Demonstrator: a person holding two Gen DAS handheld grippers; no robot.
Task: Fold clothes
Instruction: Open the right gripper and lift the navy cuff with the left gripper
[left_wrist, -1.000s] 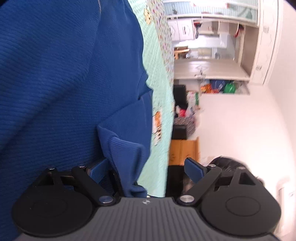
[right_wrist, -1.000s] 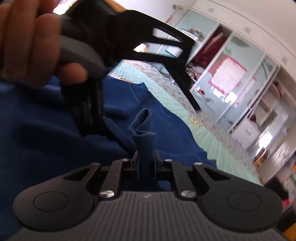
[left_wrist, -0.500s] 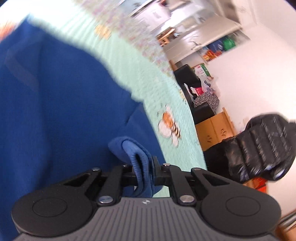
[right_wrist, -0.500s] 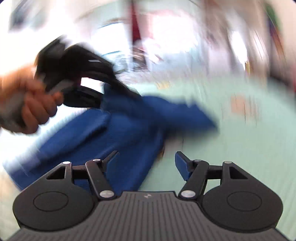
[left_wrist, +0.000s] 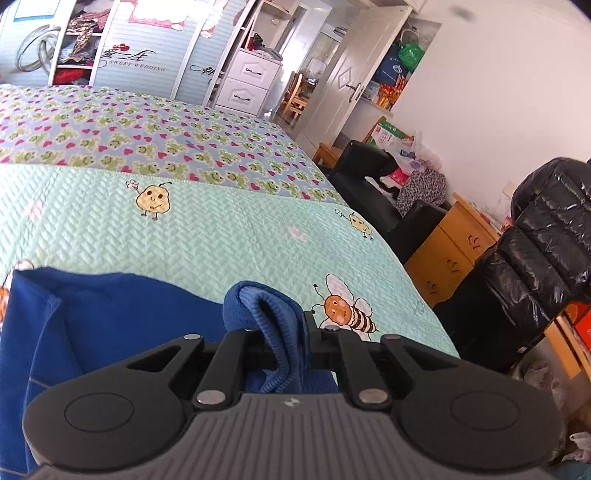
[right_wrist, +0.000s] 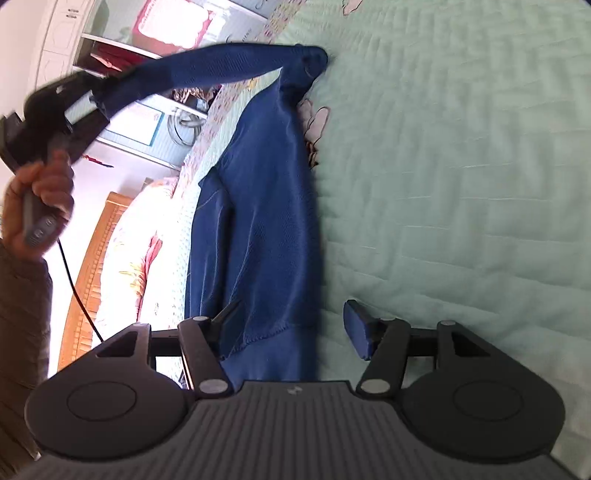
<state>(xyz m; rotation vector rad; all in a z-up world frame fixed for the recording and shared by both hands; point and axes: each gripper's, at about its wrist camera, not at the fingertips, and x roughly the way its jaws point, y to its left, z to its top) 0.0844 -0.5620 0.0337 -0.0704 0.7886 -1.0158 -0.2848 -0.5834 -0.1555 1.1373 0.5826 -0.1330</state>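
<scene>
Here the left gripper is clamped tight on the ribbed cuff of a blue sweater, the knit bunched up between its two fingers. In the right wrist view that same gripper is raised above the bed with a hand around its handle, and the sleeve runs taut from it down to the shoulder of the sweater.

The rest of the sweater lies flat on the pale green quilt, a long blue strip reaching from near the right gripper toward the far part of the bed. In the left wrist view a folded edge of it lies below and left of the held cuff, with a bee print on the quilt just to the right of it, near the side edge of the bed.

The right gripper hangs over the near end of the sweater. Its fingers stand well apart and are closing; the hem of the sweater lies in the gap between them, close to the left finger, but the blue pads are not pressing on it.

Beyond the bed, a wardrobe and a black jacket are in view.
</scene>
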